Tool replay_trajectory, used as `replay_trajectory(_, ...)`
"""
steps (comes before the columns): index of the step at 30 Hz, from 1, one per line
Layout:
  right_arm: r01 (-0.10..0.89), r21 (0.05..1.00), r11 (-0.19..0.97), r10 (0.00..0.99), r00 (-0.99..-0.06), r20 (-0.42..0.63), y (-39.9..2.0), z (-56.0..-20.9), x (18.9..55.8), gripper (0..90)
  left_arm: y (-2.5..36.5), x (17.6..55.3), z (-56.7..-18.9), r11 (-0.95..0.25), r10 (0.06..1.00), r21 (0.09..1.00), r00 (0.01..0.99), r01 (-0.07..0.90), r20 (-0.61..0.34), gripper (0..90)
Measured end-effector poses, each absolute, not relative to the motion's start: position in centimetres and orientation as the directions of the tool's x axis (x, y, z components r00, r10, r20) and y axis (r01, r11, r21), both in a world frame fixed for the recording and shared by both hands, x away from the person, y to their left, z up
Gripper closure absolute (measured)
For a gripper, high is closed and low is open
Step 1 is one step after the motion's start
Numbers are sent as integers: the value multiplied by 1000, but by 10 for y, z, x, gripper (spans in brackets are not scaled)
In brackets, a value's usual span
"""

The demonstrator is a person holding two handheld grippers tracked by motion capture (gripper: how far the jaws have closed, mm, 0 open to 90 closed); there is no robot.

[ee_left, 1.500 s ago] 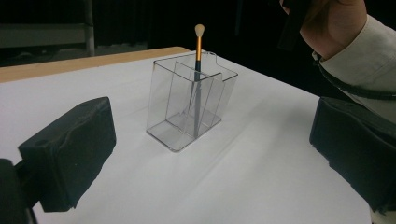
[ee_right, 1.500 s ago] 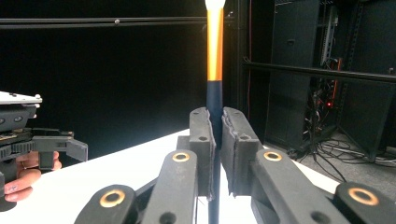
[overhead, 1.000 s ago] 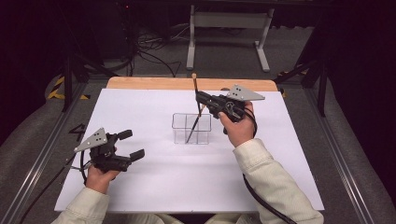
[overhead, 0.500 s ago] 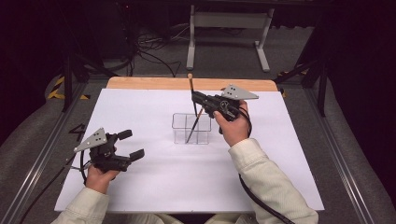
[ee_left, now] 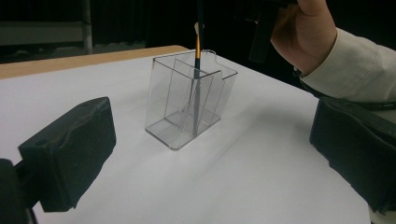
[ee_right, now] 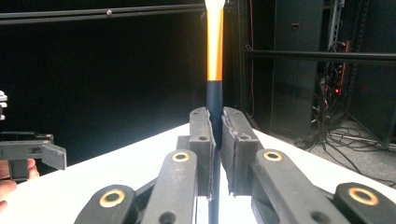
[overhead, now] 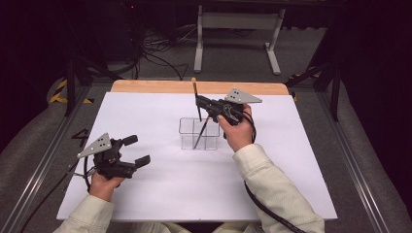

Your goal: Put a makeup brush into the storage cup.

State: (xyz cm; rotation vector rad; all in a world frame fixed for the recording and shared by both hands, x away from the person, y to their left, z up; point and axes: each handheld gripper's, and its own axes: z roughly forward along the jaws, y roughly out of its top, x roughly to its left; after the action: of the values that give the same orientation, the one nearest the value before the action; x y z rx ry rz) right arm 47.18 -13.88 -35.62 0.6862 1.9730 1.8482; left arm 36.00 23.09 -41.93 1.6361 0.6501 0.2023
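Note:
A clear plastic holder (overhead: pixel 199 133) with dividers stands mid-table, seen also in the left gripper view (ee_left: pixel 187 102). My right gripper (overhead: pixel 199 102) hovers just behind and above it, shut on a thin paintbrush (overhead: pixel 195 94) held upright, its orange end up. The right gripper view shows the dark handle and orange section (ee_right: pixel 215 56) clamped between the pads of the right gripper (ee_right: pixel 216 126). Another thin brush (overhead: pixel 200 136) leans inside the holder. My left gripper (overhead: pixel 137 150) rests at the table's left, open and with nothing between its jaws (ee_left: pixel 212 149).
White paper (overhead: pixel 194 194) covers the wooden table (overhead: pixel 155 86). A metal stand (overhead: pixel 238 22) and cables (overhead: pixel 150 58) lie on the floor beyond the far edge. Rails run along both sides of the table.
My right gripper has shifted left and slightly down with the brush, closer over the holder. The left gripper has stayed put.

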Motion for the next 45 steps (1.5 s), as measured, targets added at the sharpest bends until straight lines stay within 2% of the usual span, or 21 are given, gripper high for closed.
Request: replay_trajectory(45,160,983,87,600,-796,77,-131,-393,479,834,230,360,-420,-44,514,954,826,295,-232,12)
